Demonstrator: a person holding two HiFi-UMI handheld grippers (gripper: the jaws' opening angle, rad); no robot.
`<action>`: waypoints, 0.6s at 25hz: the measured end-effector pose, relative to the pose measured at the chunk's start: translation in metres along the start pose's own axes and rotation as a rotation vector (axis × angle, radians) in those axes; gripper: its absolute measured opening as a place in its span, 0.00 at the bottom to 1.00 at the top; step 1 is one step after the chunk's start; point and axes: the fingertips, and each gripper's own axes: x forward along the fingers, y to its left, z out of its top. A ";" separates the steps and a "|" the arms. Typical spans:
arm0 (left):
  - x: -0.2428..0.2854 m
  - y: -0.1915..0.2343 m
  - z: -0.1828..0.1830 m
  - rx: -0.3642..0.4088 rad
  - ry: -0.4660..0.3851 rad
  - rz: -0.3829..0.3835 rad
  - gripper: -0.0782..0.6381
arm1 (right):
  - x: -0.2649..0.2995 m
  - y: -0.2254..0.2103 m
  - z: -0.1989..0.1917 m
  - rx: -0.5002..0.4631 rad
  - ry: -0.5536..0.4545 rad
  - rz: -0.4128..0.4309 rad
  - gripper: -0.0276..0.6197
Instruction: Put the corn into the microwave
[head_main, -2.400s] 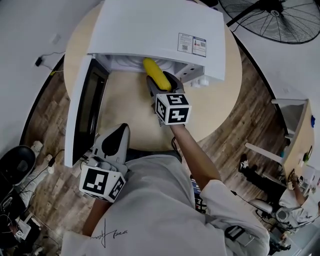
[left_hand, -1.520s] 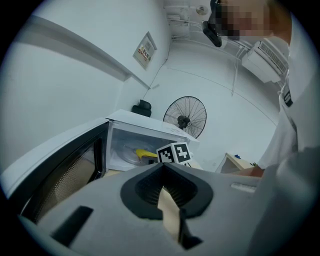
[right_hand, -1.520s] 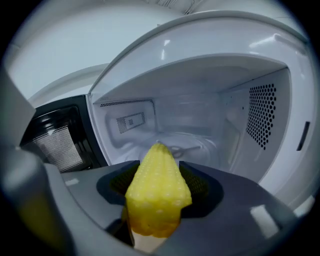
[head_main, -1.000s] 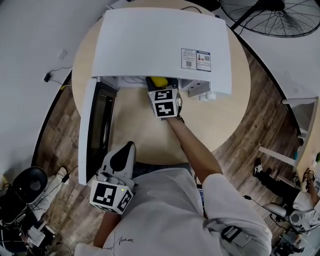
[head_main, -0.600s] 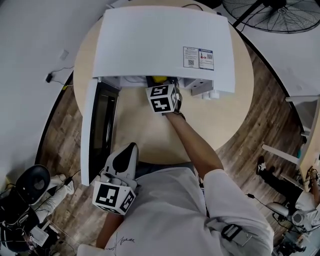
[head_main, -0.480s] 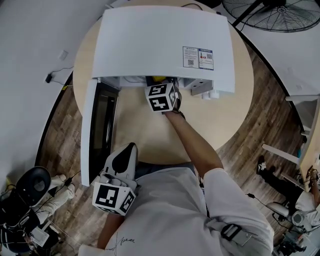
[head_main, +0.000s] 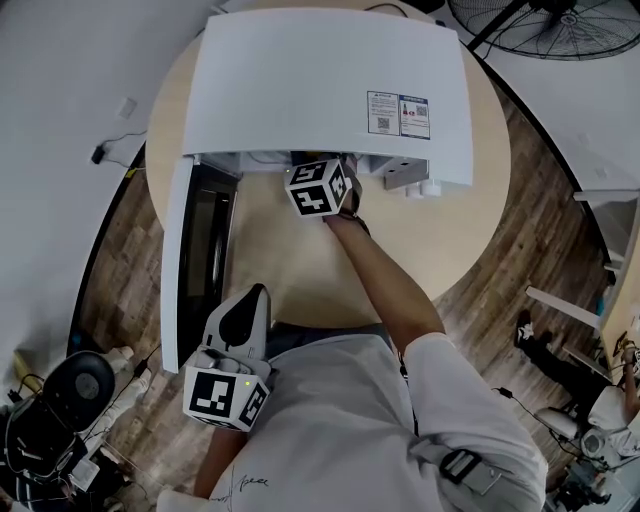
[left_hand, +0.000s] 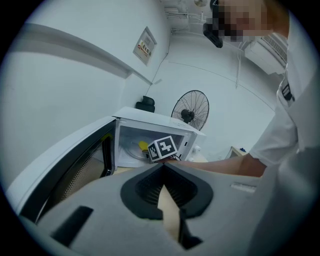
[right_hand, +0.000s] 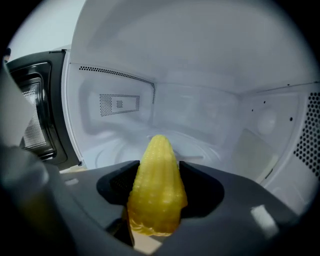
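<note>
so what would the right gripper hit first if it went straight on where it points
Probably the microwave turntable, touched by the tip of the corn in the right gripper, before the back wall; depth unclear.

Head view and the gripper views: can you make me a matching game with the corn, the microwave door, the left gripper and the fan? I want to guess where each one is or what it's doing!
Things:
1. corn
2. microwave door
3. left gripper
4. fan

Places or states:
A. swung wide open
B. black, standing past the round table
C. pinched between the jaws of the right gripper, tip pointing into the microwave
D. jaws together, holding nothing

Right pairs: 1-C, 2-A, 3-D, 4-B
</note>
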 end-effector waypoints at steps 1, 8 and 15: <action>0.000 0.000 0.000 0.009 0.002 0.003 0.10 | 0.001 0.000 0.000 -0.006 0.000 -0.003 0.45; 0.000 -0.004 0.000 0.003 0.002 -0.005 0.10 | 0.003 -0.001 0.002 -0.031 -0.012 -0.028 0.45; -0.002 -0.009 -0.004 -0.005 0.007 -0.016 0.10 | 0.006 -0.003 0.001 -0.017 -0.003 -0.044 0.51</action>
